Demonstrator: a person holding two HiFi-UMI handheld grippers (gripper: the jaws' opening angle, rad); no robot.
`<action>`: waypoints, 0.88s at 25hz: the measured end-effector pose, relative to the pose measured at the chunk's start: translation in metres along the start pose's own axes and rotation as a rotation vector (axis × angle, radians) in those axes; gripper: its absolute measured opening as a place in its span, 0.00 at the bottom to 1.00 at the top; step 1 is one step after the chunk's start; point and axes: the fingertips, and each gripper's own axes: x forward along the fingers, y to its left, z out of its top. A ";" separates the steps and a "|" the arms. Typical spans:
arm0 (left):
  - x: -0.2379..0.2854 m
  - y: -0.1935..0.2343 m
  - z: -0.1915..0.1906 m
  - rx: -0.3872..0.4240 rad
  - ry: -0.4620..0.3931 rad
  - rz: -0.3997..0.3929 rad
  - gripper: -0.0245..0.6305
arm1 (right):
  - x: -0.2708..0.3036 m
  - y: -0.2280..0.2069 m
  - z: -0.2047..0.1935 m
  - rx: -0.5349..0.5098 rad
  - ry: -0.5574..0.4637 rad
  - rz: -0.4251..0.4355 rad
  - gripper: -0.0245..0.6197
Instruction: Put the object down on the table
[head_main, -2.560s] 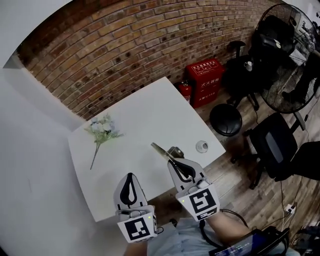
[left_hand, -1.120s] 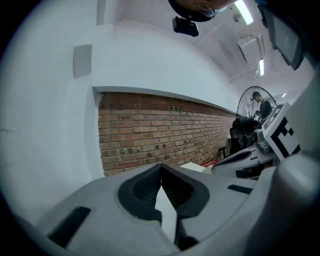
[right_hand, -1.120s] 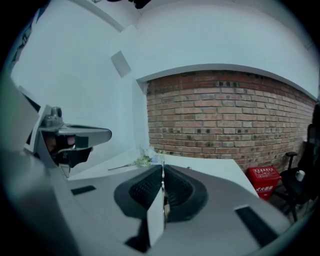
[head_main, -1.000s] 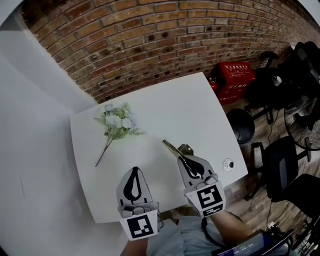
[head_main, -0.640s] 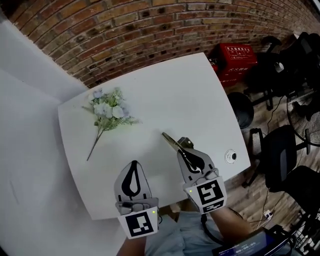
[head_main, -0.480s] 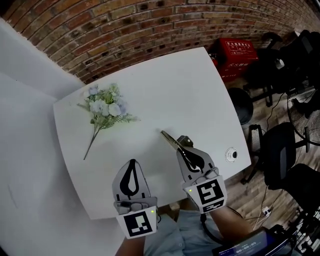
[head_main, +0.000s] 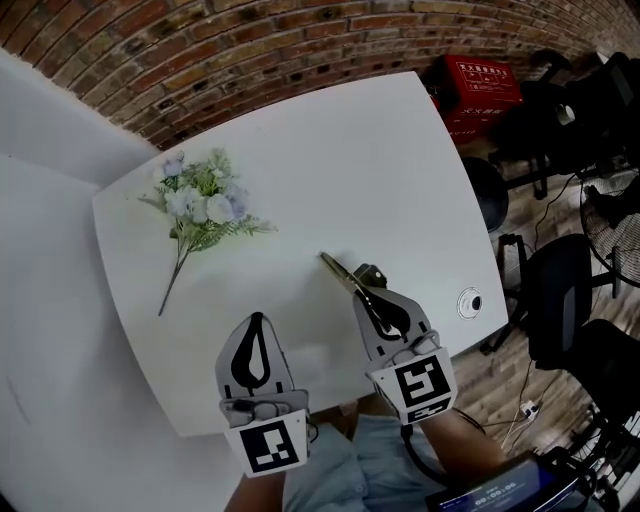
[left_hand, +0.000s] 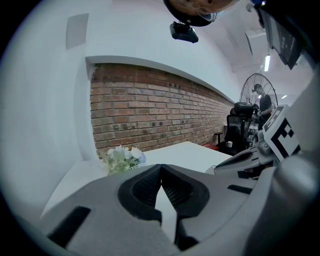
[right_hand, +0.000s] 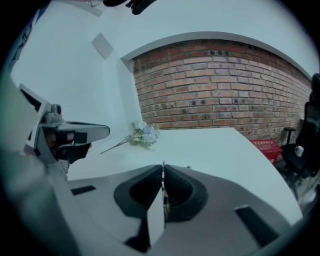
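Observation:
My right gripper (head_main: 362, 296) is shut on a thin flat metal tool (head_main: 342, 274) with a brassy blade, likely scissors, that sticks out ahead of its jaws over the white table (head_main: 340, 150). In the right gripper view the tool (right_hand: 163, 196) shows edge-on, pinched between the closed jaws. Whether it touches the tabletop I cannot tell. My left gripper (head_main: 254, 322) hovers near the table's front edge, its jaws (left_hand: 160, 169) meeting with nothing between them. A bunch of pale artificial flowers (head_main: 200, 205) lies at the table's far left, also seen as flowers (left_hand: 122, 156) and flowers (right_hand: 142, 135).
A small white ring-shaped item (head_main: 469, 301) lies near the table's right edge. Beyond that edge are a red box (head_main: 487, 85), a black stool (head_main: 487, 195), office chairs (head_main: 560, 300) and a fan (head_main: 620, 235). A brick wall (head_main: 230, 50) runs behind the table.
The head view has swung, so the table now sits more to the left and centre. Both grippers keep their places, and the right one still holds the tool.

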 end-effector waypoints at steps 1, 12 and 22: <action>0.001 0.000 -0.001 0.000 0.003 -0.001 0.05 | 0.001 -0.001 -0.001 0.003 0.001 -0.001 0.07; 0.007 0.002 -0.007 0.002 0.019 -0.011 0.05 | 0.004 -0.007 -0.008 0.006 -0.007 -0.013 0.07; 0.015 0.000 -0.012 0.010 0.038 -0.023 0.05 | 0.009 -0.014 -0.011 0.014 -0.012 -0.028 0.07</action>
